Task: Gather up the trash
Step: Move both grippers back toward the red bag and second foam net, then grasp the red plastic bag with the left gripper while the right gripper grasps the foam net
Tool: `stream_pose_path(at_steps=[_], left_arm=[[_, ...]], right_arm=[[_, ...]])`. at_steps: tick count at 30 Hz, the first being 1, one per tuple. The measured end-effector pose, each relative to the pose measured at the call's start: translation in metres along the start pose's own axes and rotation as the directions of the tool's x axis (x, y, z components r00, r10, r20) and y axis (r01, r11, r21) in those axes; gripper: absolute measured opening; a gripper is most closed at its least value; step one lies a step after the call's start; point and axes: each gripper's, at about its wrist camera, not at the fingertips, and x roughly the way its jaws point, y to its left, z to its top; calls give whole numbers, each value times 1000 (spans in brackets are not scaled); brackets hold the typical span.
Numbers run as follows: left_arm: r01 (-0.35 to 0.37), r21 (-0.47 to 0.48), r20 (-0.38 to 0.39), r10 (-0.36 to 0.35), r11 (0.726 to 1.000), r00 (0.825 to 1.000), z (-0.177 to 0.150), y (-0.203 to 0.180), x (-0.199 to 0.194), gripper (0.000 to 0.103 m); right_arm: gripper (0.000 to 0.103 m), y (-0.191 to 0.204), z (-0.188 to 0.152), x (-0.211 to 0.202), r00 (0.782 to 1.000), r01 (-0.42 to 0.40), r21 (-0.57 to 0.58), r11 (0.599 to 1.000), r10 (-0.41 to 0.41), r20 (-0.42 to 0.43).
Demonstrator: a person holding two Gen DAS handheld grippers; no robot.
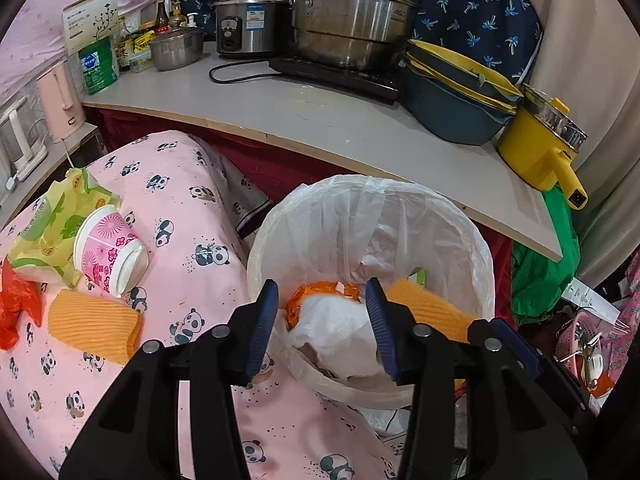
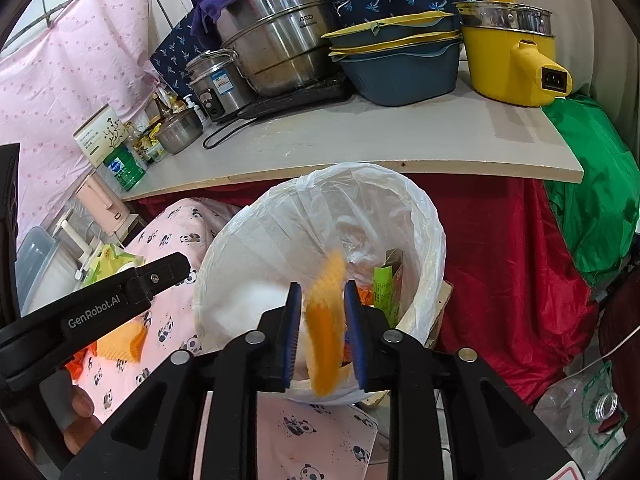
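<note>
Standing beside the panda-print bedding (image 1: 176, 208), a white-lined trash bin (image 1: 476, 256) sits under both grippers: the left gripper (image 1: 326, 328) spread and empty, the right gripper (image 2: 322, 332) parted around a blurred orange cloth (image 2: 326, 320), contact unclear.

Both wrist cameras look steeply down, close above the white-lined round bin (image 1: 370, 216) (image 2: 320, 216); both share the far grey wooden shelf (image 1: 320, 120) (image 2: 380, 136).
</note>
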Motion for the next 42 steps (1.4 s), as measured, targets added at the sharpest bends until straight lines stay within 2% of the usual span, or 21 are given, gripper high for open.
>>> stream_pose_path(at_steps=[10, 17, 23, 32, 42], left_arm=[[-35, -68, 20, 36, 997, 999, -6, 32, -17, 46], [-61, -128, 40, 66, 990, 997, -14, 64, -37, 46], [-109, -179, 57, 121, 978, 991, -26, 99, -58, 46], [-194, -255, 53, 214, 947, 975, -50, 153, -83, 46], [-289, -339, 20, 314, 895, 949, -83, 210, -100, 46]], right_arm=[[34, 29, -2, -12, 1000, -20, -60, 998, 21, 18], [38, 66, -9, -20, 998, -57, -126, 990, 59, 10], [40, 103, -18, -23, 995, -98, -181, 979, 98, -7], [41, 154, -39, -24, 987, -158, -263, 952, 149, -53], [48, 197, -62, -17, 977, -208, -325, 923, 181, -110]])
